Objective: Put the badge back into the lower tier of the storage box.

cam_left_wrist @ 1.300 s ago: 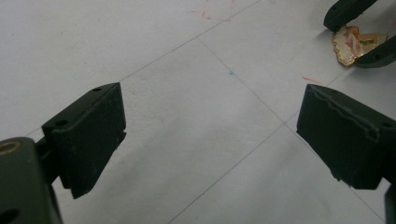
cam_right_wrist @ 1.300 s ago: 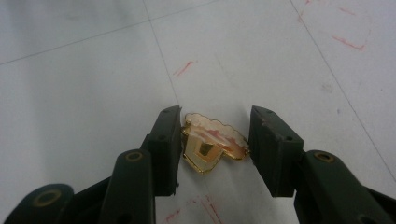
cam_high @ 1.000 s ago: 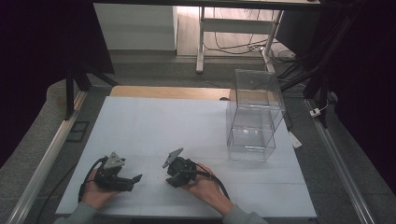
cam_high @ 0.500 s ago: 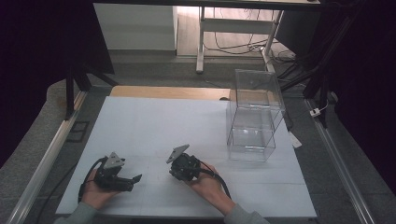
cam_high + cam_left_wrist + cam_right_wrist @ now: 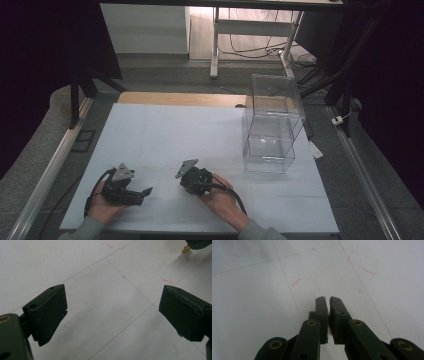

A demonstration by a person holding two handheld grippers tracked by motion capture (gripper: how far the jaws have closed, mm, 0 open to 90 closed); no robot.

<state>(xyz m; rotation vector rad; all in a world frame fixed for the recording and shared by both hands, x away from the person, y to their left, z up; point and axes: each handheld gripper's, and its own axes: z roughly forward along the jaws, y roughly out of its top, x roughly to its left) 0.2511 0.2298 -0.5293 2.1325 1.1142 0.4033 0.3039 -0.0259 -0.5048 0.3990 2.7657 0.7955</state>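
White table (image 5: pixel 200 130), clear acrylic box (image 5: pixel 272 125) far right. Left tongs (image 5: pixel 145 192) released, jaws wide, near front edge. Right tongs (image 5: pixel 184 184) clenched, holding nothing, just beside them.

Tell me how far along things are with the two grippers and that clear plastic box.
Nothing looks done yet: the clear plastic box stands untouched at the far right of the white table sheet. In hand, nothing: the left gripper is open over bare sheet, and the right gripper is shut on nothing. Reaching the box is probably all still ahead.
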